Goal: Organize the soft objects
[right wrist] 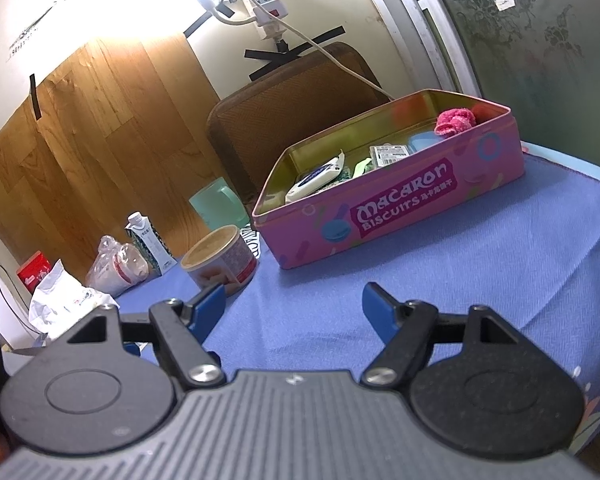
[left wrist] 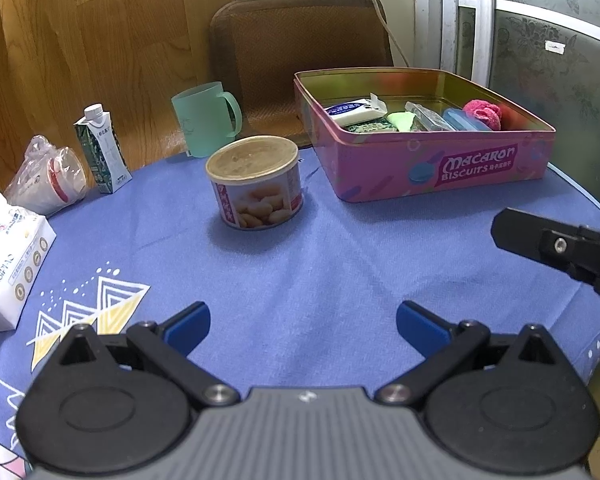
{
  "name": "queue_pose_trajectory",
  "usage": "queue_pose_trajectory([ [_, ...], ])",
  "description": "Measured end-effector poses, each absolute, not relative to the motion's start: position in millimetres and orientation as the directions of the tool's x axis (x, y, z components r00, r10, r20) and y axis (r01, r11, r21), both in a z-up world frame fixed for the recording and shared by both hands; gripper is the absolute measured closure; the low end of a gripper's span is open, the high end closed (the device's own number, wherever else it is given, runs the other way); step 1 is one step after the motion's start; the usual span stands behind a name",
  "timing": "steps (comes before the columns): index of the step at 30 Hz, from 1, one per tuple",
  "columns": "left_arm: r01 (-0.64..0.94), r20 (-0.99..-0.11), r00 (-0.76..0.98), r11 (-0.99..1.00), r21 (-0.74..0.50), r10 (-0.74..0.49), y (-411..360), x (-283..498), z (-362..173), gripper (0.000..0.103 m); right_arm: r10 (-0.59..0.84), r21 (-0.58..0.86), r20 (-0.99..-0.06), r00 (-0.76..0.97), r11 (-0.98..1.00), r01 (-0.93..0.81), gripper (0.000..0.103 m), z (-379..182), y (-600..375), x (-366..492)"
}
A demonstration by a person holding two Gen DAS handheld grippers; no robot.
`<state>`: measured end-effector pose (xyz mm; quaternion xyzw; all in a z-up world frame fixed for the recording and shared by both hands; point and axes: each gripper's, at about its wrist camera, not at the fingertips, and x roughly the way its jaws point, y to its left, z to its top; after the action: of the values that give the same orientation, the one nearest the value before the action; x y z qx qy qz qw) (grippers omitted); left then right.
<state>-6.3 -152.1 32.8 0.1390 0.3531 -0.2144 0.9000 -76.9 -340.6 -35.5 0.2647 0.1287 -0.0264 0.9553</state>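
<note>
A pink Macaron Biscuits tin (left wrist: pixel 440 168) stands open at the back right of the blue tablecloth; it also shows in the right wrist view (right wrist: pixel 400 208). Inside lie a pink fluffy cloth (left wrist: pixel 483 114) (right wrist: pixel 456 122), a white tissue pack (left wrist: pixel 356 111) (right wrist: pixel 318 178), a green piece (left wrist: pixel 402 120), a clear packet (left wrist: pixel 426 117) and a blue item (left wrist: pixel 462 119). My left gripper (left wrist: pixel 303 326) is open and empty over bare cloth in front of the tin. My right gripper (right wrist: pixel 294 306) is open and empty, also short of the tin; part of it shows at the right in the left wrist view (left wrist: pixel 556 244).
A round snack can (left wrist: pixel 256 182) (right wrist: pixel 220 258) stands left of the tin. Behind it are a green mug (left wrist: pixel 206 118), a milk carton (left wrist: pixel 102 148) and a bagged cup (left wrist: pixel 50 182). A white tissue pack (left wrist: pixel 8 264) lies at the left edge. A brown chair back (left wrist: pixel 300 52) stands behind the table.
</note>
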Motion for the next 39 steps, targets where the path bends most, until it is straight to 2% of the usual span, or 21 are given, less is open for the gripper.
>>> queue_pose_trajectory([
  [39, 0.468, -0.680, 0.679, 0.877, 0.110, -0.277, -150.0, -8.7, 36.3, 0.000, 0.016, 0.497, -0.251, 0.968, 0.860, 0.115, 0.025, -35.7, -338.6, -79.0],
])
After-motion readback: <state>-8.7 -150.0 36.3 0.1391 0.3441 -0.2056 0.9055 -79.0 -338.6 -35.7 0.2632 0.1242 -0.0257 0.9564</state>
